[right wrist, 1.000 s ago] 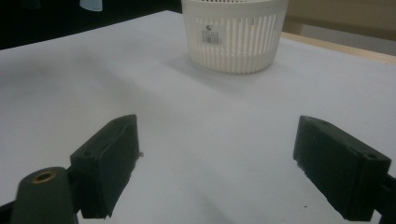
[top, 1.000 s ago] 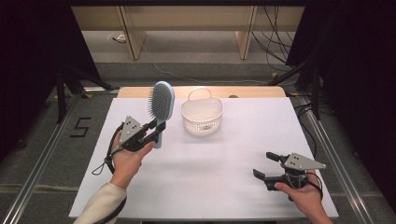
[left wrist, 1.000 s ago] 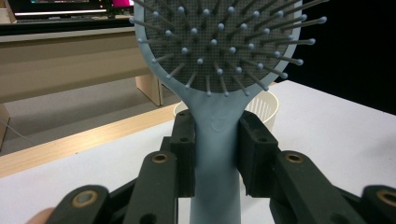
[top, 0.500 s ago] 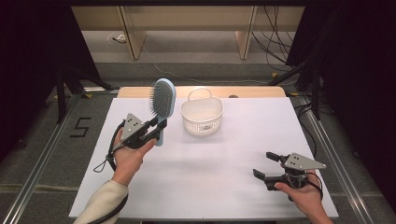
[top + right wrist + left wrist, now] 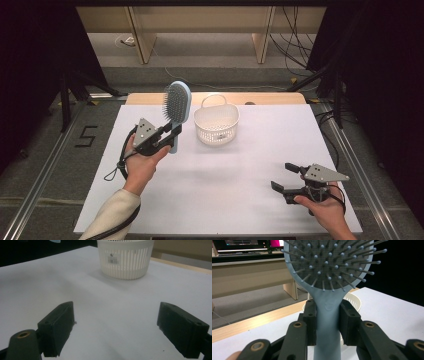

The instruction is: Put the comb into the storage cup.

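Note:
A pale blue hairbrush [image 5: 177, 107] stands upright above the white table, bristles facing the person, its handle [image 5: 327, 322] clamped between the jaws of my left gripper [image 5: 172, 136]. The brush head [image 5: 329, 263] rises above the jaws in the left gripper view. Just right of the brush, a white slatted basket [image 5: 216, 125] with a raised handle sits at the table's far middle. My right gripper [image 5: 286, 178] rests low near the front right corner, jaws wide apart and empty; the basket [image 5: 125, 258] lies ahead of it.
The white table top [image 5: 240, 170] spreads between the two hands. A wooden strip [image 5: 270, 98] borders its far edge. Metal rails run along both sides, and cables [image 5: 300, 45] lie on the floor behind.
The left hand has shifted slightly with the brush, which stays upright. The right hand has kept still.

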`<control>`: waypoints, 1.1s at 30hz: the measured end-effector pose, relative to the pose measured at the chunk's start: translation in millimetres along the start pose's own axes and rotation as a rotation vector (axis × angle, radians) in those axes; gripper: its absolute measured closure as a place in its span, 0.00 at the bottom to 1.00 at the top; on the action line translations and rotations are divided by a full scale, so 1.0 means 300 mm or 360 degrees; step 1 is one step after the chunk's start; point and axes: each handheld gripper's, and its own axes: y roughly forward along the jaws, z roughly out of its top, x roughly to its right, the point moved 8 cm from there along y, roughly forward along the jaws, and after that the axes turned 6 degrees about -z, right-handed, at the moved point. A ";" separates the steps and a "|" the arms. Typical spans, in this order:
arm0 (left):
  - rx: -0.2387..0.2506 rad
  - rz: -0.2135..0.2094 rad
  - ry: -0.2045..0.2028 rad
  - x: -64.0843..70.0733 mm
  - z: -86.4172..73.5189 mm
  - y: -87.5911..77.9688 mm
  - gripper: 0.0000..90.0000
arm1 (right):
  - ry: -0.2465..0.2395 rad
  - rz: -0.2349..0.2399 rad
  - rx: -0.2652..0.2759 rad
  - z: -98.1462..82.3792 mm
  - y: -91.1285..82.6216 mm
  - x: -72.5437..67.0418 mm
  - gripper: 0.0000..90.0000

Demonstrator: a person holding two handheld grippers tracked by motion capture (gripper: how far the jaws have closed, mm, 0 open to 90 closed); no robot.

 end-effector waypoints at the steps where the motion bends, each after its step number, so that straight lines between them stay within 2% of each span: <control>1: 0.0002 -0.0002 0.0002 0.001 0.002 0.003 0.77 | 0.0002 0.0000 0.0000 0.000 0.000 0.000 0.17; 18: 0.0002 -0.0022 0.0029 0.011 0.014 0.043 0.77 | 0.0004 0.0000 -0.0003 -0.002 0.002 0.000 0.17; 33: 0.0010 -0.0036 0.0027 0.013 0.030 0.078 0.77 | 0.0011 0.0000 -0.0004 -0.002 0.001 0.001 0.17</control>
